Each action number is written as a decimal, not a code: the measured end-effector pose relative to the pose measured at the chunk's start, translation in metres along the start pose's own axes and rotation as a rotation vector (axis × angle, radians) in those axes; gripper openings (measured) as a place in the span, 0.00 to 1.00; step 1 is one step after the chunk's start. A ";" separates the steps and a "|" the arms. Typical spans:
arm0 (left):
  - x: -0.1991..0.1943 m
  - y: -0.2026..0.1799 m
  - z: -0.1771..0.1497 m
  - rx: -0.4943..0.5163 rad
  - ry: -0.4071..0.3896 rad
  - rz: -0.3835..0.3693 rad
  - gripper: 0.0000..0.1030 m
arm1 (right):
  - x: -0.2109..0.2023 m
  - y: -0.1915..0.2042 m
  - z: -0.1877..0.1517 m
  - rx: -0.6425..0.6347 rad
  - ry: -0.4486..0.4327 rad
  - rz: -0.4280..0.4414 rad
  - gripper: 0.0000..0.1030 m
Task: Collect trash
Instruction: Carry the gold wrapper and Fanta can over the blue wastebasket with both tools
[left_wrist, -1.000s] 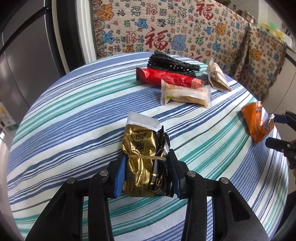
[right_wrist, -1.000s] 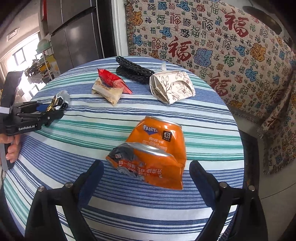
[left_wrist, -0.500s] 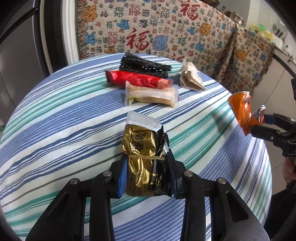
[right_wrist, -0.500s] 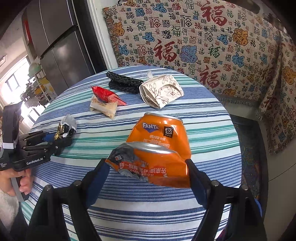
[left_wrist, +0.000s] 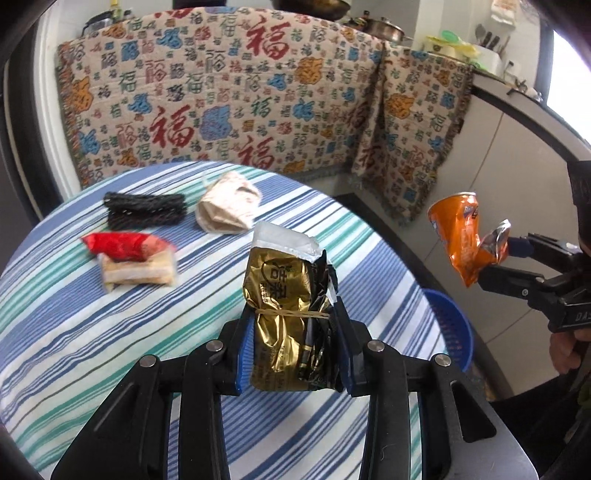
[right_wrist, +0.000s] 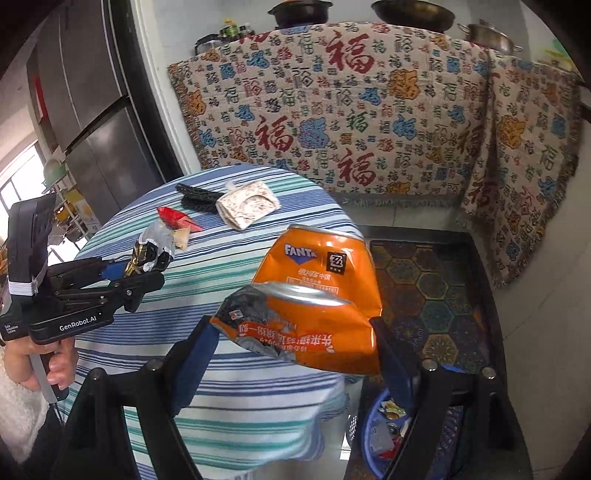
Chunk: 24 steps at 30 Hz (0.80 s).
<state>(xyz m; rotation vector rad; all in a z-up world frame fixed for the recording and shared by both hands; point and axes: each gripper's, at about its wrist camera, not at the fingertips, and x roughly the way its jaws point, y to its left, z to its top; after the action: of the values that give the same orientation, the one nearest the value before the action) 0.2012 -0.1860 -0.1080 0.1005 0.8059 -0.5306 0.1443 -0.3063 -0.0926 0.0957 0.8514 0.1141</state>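
Observation:
My left gripper (left_wrist: 293, 354) is shut on a gold foil snack bag (left_wrist: 286, 314) bound with a rubber band, held above the striped round table (left_wrist: 110, 332). My right gripper (right_wrist: 291, 354) is shut on a crushed orange Fanta can (right_wrist: 314, 295), held in the air past the table's right edge; the can also shows in the left wrist view (left_wrist: 461, 240). A blue trash basket (right_wrist: 384, 432) with some scraps in it stands on the floor below the can and shows beside the table in the left wrist view (left_wrist: 452, 328).
On the table lie a red wrapper (left_wrist: 122, 243), a cracker packet (left_wrist: 140, 273), a black mesh item (left_wrist: 144, 210) and a cream paper tissue pack (left_wrist: 229, 208). A patterned cloth (right_wrist: 369, 110) hangs behind. A fridge (right_wrist: 92, 110) stands at the left.
Both grippers have lifted their loads off the table and swung right. The can now hangs past the table edge above the blue basket. The right gripper closed on the can.

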 end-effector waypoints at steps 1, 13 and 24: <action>0.003 -0.011 0.004 0.009 -0.001 -0.017 0.36 | -0.006 -0.011 -0.003 0.014 -0.004 -0.016 0.81; 0.045 -0.131 0.025 0.109 0.030 -0.183 0.36 | -0.064 -0.125 -0.042 0.180 -0.041 -0.155 0.81; 0.079 -0.192 0.024 0.124 0.081 -0.256 0.36 | -0.071 -0.179 -0.078 0.227 0.024 -0.228 0.81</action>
<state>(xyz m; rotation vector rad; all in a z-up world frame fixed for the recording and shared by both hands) 0.1685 -0.3922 -0.1258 0.1350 0.8704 -0.8236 0.0503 -0.4899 -0.1140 0.2099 0.8915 -0.1961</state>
